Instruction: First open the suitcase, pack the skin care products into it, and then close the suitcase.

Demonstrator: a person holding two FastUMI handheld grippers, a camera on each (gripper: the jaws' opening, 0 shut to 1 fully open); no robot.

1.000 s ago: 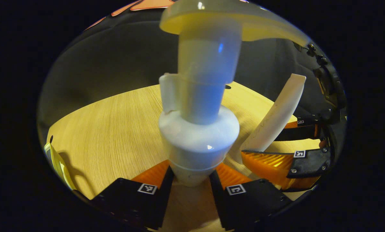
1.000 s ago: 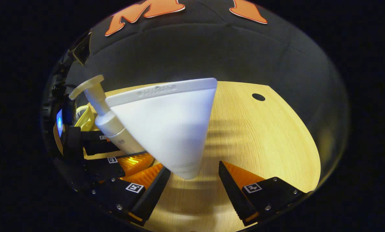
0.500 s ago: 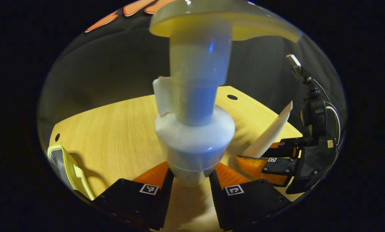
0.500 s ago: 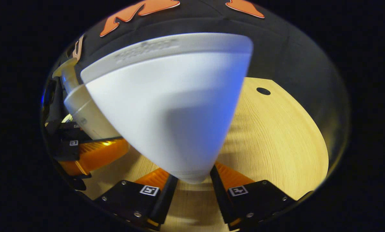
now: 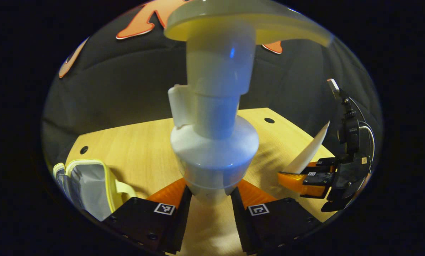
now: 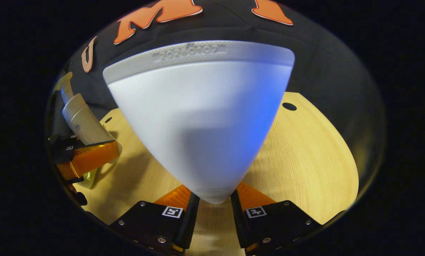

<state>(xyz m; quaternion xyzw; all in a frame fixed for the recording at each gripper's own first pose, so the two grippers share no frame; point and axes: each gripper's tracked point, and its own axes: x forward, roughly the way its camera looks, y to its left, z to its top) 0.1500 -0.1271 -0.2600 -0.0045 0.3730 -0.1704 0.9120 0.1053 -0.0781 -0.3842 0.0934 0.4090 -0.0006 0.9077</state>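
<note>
My left gripper (image 5: 209, 193) is shut on a white pump bottle (image 5: 214, 142), held upright above the wooden table (image 5: 141, 160); its pump head spreads across the top of the left gripper view. My right gripper (image 6: 212, 199) is shut on a white squeeze tube (image 6: 201, 121), crimped end up, fanning wide in the right gripper view. An open yellow-trimmed suitcase (image 5: 88, 186) with a grey lining lies at the lower left of the left gripper view. The right gripper (image 5: 306, 177) with the tube (image 5: 310, 149) hangs at the right there. The left gripper (image 6: 88, 158) with the pump bottle (image 6: 79, 117) is at the left of the right gripper view.
The round wooden table has small dark holes (image 5: 269, 120) (image 6: 289, 106) near its far edge. Black cloth wall stands behind it. Bare tabletop stretches between the suitcase and the two grippers.
Both grippers have lifted with their loads. The right gripper went from open around the tube to shut on it. More of the suitcase has come into the left gripper view.
</note>
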